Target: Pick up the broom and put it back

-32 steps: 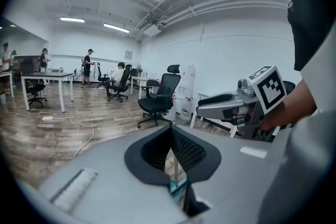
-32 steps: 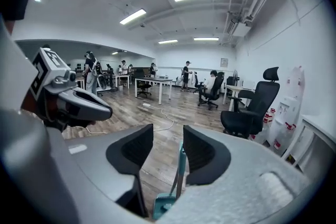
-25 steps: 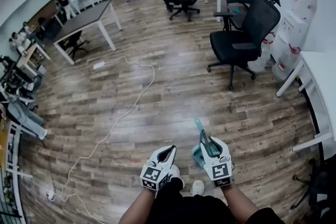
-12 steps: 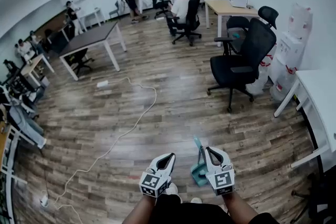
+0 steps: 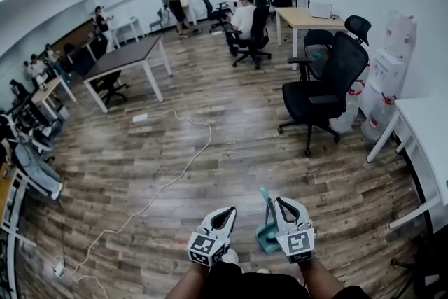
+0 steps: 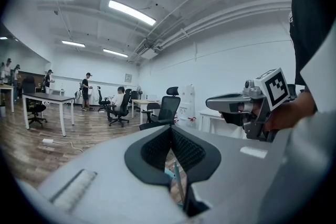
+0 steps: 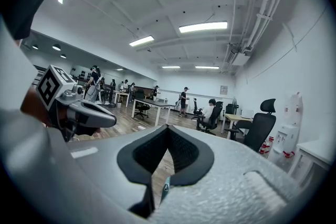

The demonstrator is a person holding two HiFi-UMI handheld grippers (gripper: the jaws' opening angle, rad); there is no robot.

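Two grippers, left (image 5: pixel 227 211) and right (image 5: pixel 281 202), each with fingers closed tip to tip in its own view. One teal broom (image 5: pixel 267 236), upright on the floor (image 5: pixel 210 171) between them, seen whole only in our head view; the gripper views give us mere slivers beneath the fingers.

No legible text, labels, brands or numbers anywhere in view.

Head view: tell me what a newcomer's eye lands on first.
The left claw and right claw, white with marker cubes, jut in at bottom centre, with a teal dustpan beside the right one. Next come the black office chair at right and the white cable snaking across the wood floor at left.
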